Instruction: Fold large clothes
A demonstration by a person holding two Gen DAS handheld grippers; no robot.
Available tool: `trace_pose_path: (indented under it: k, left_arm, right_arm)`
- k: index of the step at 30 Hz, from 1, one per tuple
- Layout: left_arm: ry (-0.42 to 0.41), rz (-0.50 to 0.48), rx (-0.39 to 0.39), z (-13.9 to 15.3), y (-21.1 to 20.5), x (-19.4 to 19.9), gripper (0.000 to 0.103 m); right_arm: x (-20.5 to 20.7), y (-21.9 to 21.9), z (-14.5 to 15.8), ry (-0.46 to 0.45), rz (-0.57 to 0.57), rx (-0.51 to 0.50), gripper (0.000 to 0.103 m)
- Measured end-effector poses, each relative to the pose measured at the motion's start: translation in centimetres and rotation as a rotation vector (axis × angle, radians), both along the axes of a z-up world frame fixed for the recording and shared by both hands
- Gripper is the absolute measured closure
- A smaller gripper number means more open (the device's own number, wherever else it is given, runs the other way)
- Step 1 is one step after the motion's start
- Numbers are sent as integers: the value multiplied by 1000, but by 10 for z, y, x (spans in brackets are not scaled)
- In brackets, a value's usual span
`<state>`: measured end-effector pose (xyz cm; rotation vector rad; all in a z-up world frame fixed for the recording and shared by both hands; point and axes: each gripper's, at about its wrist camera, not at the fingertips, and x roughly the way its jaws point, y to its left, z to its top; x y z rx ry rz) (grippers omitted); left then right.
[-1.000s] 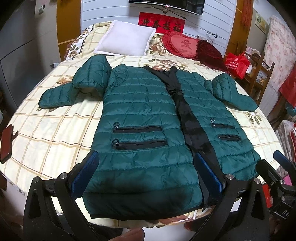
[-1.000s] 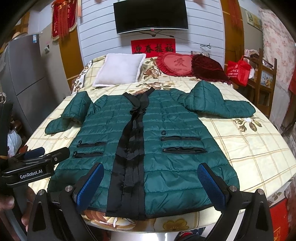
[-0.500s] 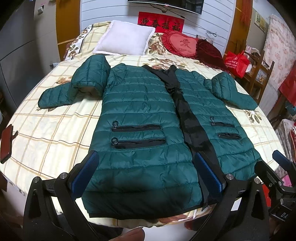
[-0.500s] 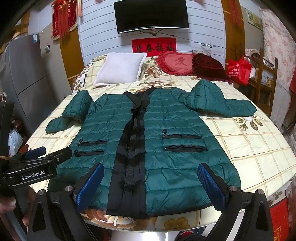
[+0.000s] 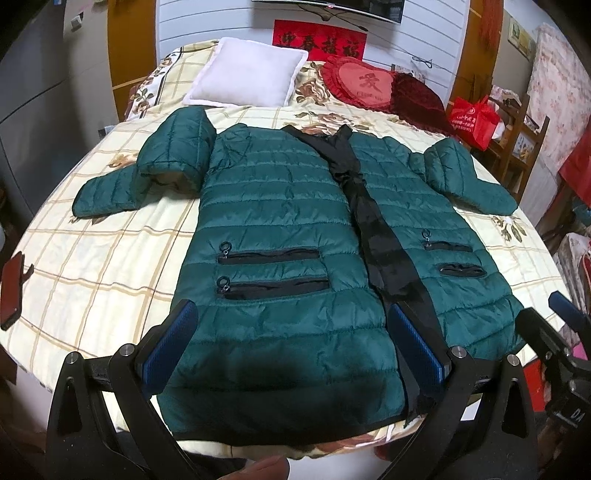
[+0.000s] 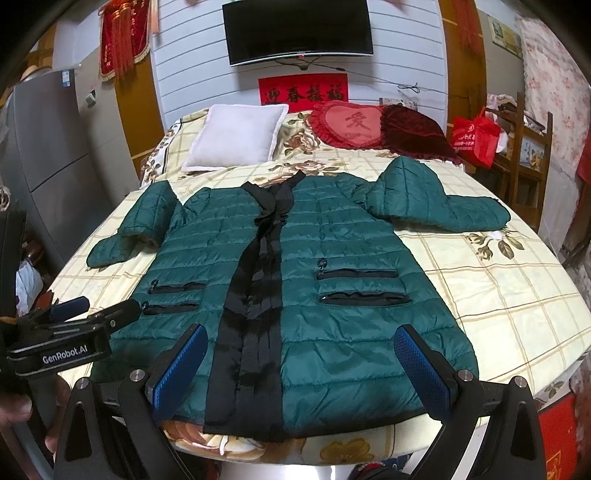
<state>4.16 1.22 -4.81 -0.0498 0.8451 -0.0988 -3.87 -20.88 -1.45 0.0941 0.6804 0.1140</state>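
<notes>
Left wrist view: the left gripper (image 5: pixel 291 347) filled the bottom of the frame, its 2 blue pads (image 5: pixel 170 345) spread wide with nothing between them, hanging above the hem of the coat (image 5: pixel 288 236).
Coat: a green quilted coat lay flat and face up on the bed (image 5: pixel 92 258), filling the middle of the frame, hem toward the bottom edge, collar toward the top.
Front strip: a black band (image 5: pixel 373 236) ran from collar to hem, right of centre in this view.
Pockets: 2 black zipped slots (image 5: pixel 271 269) sat lower left of the band, 2 more to its right.
Sleeves: the left-of-frame sleeve (image 5: pixel 147 173) was doubled over on itself; the other reached toward the right edge.
Right wrist view: the right gripper (image 6: pixel 301 369) sat at the bottom, jaws wide apart and holding nothing, over the hem of the coat (image 6: pixel 332 280).
Other tool: the left gripper (image 6: pixel 70 314) showed at the lower left of this frame, beside the coat's edge.
Pillows: a white pillow (image 6: pixel 236 136) and a red heart cushion (image 6: pixel 351 125) lay near the top, beyond the collar.
Wall: a dark TV (image 6: pixel 299 31) hung at top centre.
</notes>
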Motion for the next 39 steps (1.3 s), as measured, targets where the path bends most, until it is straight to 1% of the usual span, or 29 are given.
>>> trace_pose_path:
  k: [5,12,17,20,22,25,27,28,29,30,31,33,34,36,39]
  left_arm:
    - [0,4,18,1,-5,18,0]
    - [-3,6,35,-3,-10,51,0]
    - [-3,2,59,-10,-16,82,0]
    - [-10,3,59,-14,-16,99,0]
    - [-9,11,43,-19,-11,114,0]
    - [-1,31,45,-28,-7,134,0]
    - [-7,49,45,-38,-3,149,0]
    - [5,57,39,-45,0,156,0]
    - [25,62,22,-52,4,161,0]
    - [46,62,3,-58,7,164,0]
    - [85,63,-19,-67,11,170,0]
    - [146,60,-34,-81,15,178,0]
    - [166,59,-37,-87,16,181,0]
    - [156,59,-20,-90,15,179,0]
    - [143,56,42,-94,6,176,0]
  right_arm:
    - [16,-8,2,-10,-1,-5,3]
    - [51,-15,1,-26,-11,-43,3]
    - [88,-18,-9,-27,-17,-48,3]
    - [114,-18,-17,-28,-22,-46,3]
    - [124,-19,-23,-54,-22,-40,3]
    - [130,-22,-35,-92,-46,-23,3]
    - [140,-25,-42,-62,-55,0,3]
    - [147,-26,-44,-43,-53,10,3]
    - [150,-26,-44,-47,-51,12,3]
    - [154,-26,-45,-54,-49,-4,3]
    - [159,-23,-47,-50,-51,-40,3]
    - [168,-22,-52,-50,-54,-115,3]
    - [172,-22,-54,-50,-49,-132,3]
    - [179,-26,-59,-51,-23,-134,3]
    - [182,-29,-59,-81,-19,-172,3]
